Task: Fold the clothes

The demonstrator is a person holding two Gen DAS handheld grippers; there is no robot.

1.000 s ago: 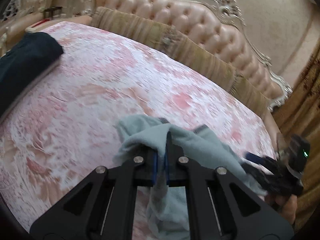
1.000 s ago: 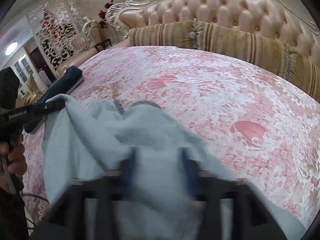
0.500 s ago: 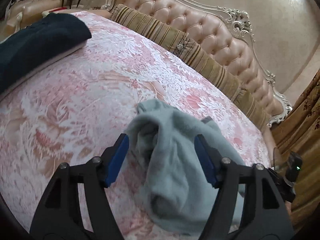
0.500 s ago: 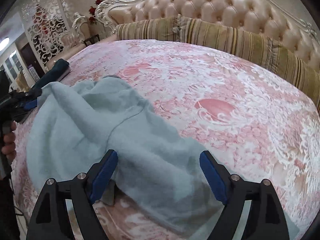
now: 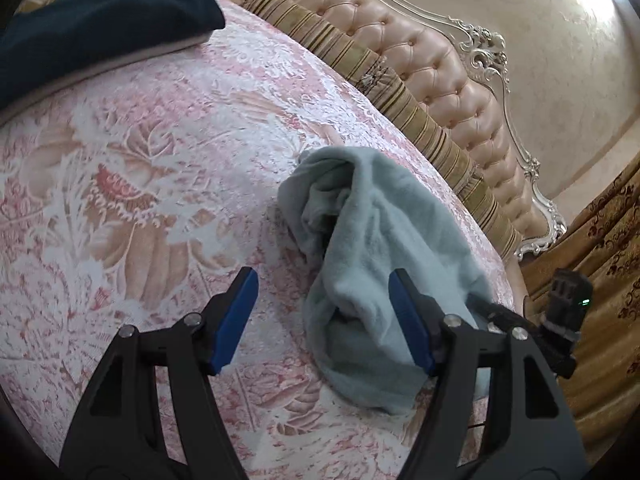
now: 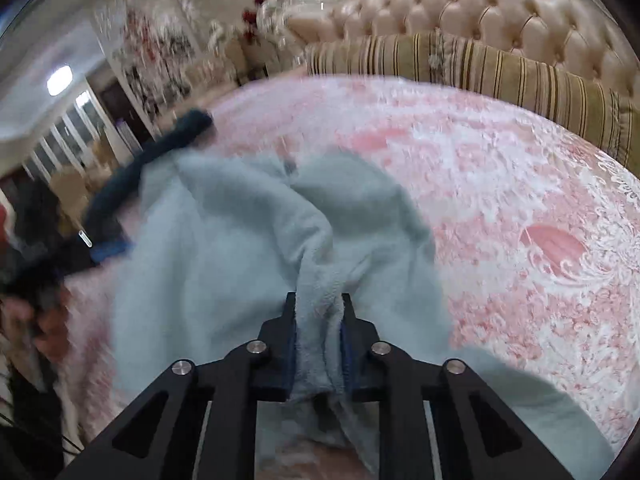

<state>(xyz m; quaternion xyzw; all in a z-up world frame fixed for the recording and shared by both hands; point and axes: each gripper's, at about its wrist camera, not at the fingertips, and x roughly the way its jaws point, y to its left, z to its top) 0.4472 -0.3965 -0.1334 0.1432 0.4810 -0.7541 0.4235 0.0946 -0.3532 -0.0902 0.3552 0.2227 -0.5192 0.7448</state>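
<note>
Two tongs: we read the scene from left to right, one label per line.
Dark garment (image 5: 100, 32): lies flat at the far left of the bed, well apart from the pale piece; we cannot tell how neatly it is folded.
Bedspread (image 5: 140, 184): pink floral cover that carries all the clothes.
Left tongs (image 5: 324, 320): spread wide, pinching nothing; the right blue pad (image 5: 408, 320) sits against the heap, the left pad over bare bedspread.
Pale blue garment (image 5: 372, 248): lies crumpled in a loose heap on the bed, towards its right side, unfolded, with deep creases and a raised ridge.
Right tongs (image 6: 319, 320): pressed together on a bunched ridge of the pale blue garment (image 6: 240, 248) at its near edge.
Handling: we judge the cloth to be fleecy, soft and light; it should drape and sag with no stiffness, and the thick pile should give the pads good grip.
Where to take hold: we recommend a single-layer edge or corner, held apart from the right tongs' pinch so the cloth can be drawn flat; a bunched ridge would trap extra layers.
Striped bolster (image 5: 400, 92): along the headboard, clear of the work.
</note>
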